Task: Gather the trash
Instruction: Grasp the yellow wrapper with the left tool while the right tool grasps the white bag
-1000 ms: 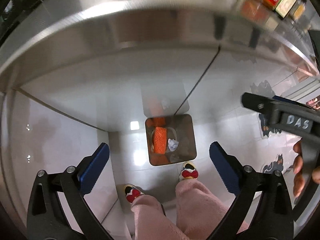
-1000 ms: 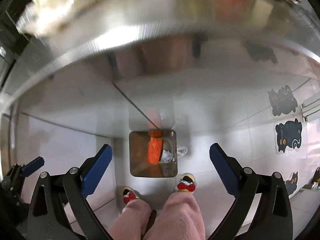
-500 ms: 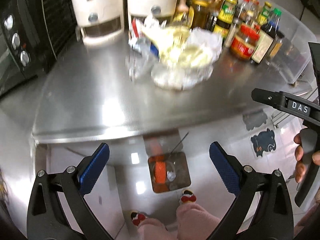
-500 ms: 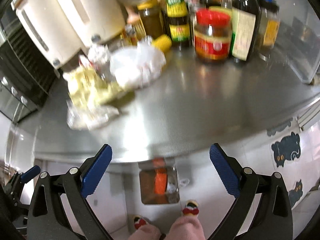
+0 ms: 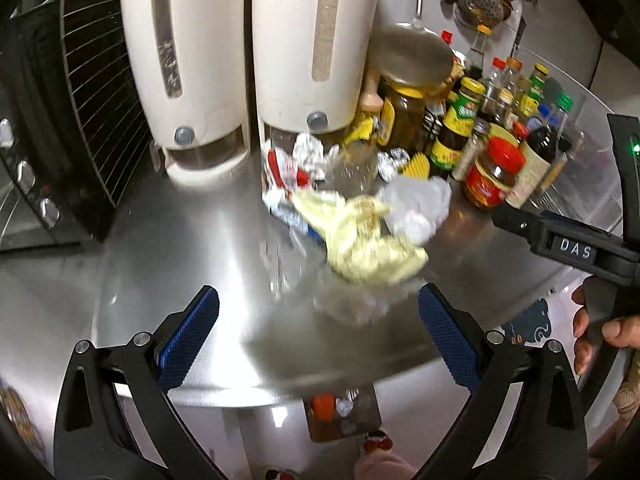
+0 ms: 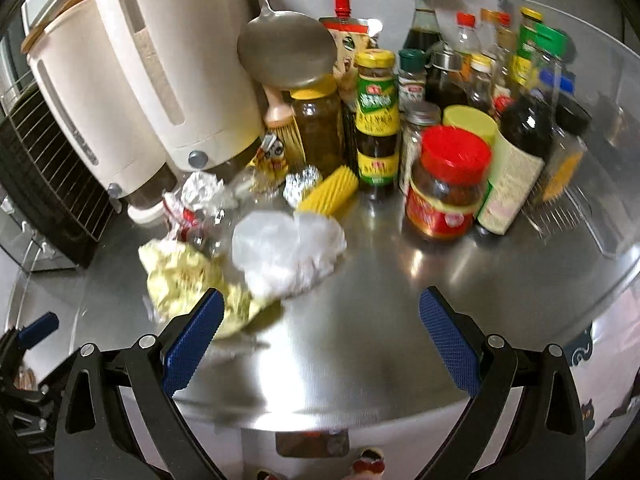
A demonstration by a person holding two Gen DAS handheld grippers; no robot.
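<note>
A heap of trash lies on the steel counter: a crumpled yellow wrapper, a white plastic bag, foil balls, a red-and-white wrapper and a clear plastic piece. My left gripper is open and empty, just short of the heap. My right gripper is open and empty, with its left finger over the yellow wrapper's edge. A brown bin on the floor below the counter edge holds an orange item and white scraps.
Two white dispensers stand at the back, a black oven at the left. Jars and sauce bottles crowd the back right beside a clear rack. A yellow corn-like brush lies by the jars.
Both grippers have swung up from looking down at the floor bin to facing the counter, and have come closer to the trash heap. Both stay open.
</note>
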